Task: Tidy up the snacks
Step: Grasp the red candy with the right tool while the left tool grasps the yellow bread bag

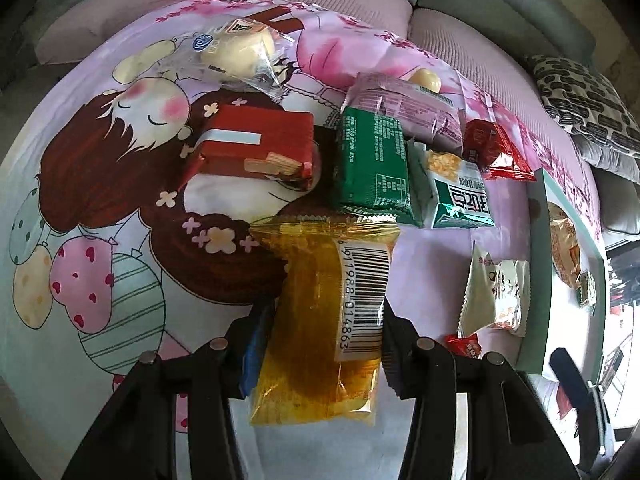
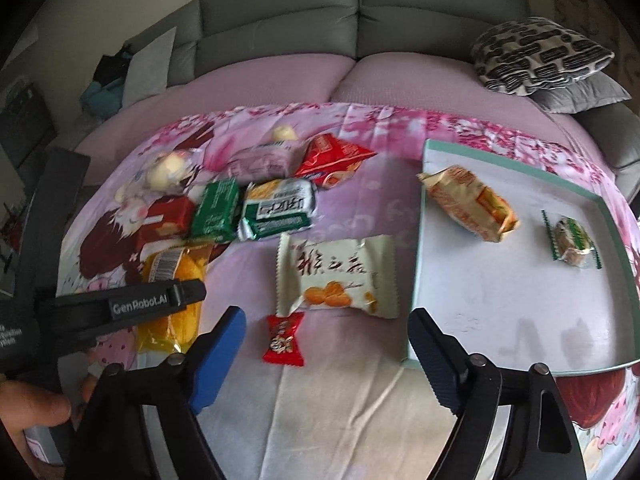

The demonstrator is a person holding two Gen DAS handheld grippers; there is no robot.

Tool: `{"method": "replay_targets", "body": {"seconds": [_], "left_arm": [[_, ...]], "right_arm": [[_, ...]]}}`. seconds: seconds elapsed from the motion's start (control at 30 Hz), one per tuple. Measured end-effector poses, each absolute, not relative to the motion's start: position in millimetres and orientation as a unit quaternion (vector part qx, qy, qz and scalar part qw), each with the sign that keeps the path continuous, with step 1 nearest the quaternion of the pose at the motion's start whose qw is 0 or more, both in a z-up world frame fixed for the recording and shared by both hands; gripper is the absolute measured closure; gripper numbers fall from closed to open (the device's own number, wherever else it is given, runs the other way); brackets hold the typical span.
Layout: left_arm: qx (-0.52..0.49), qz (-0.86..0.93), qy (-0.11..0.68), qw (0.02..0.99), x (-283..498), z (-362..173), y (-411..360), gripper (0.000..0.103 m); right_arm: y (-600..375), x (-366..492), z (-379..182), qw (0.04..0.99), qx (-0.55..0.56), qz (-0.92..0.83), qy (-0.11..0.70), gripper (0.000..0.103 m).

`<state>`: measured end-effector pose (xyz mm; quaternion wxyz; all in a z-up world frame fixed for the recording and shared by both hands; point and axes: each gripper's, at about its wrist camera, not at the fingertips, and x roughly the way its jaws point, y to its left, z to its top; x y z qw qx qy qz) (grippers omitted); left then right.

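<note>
Pinching yellow packet (image 1: 320, 312) between left gripper (image 1: 324, 344) fingers, its lower end hiding cloth (image 1: 100, 184). Right gripper (image 2: 326, 344) fingers spread, empty, above red candy (image 2: 283, 340). Two snacks in tray (image 2: 520, 304); tray's near corner cut off.

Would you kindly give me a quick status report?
Left gripper astride yellow packet, contact unclear. Right gripper open, empty. Tray holds two snacks. Nothing blocking.

Glossy clear plastic yellow packet (image 1: 320, 312); matt cloth sheet (image 1: 100, 184).
</note>
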<state>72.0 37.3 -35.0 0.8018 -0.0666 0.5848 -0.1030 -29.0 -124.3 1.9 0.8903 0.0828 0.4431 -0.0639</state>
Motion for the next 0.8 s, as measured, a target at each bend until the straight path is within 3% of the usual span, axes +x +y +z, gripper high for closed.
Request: {"method": "replay_targets", "body": {"seconds": [0.8], "left_arm": [[-0.057,-0.103,0.587,0.801,74,-38,34,0.053]], "right_arm": [[-98,-5,-41,0.857,0.047,-0.027,0.513,0.055]]}}
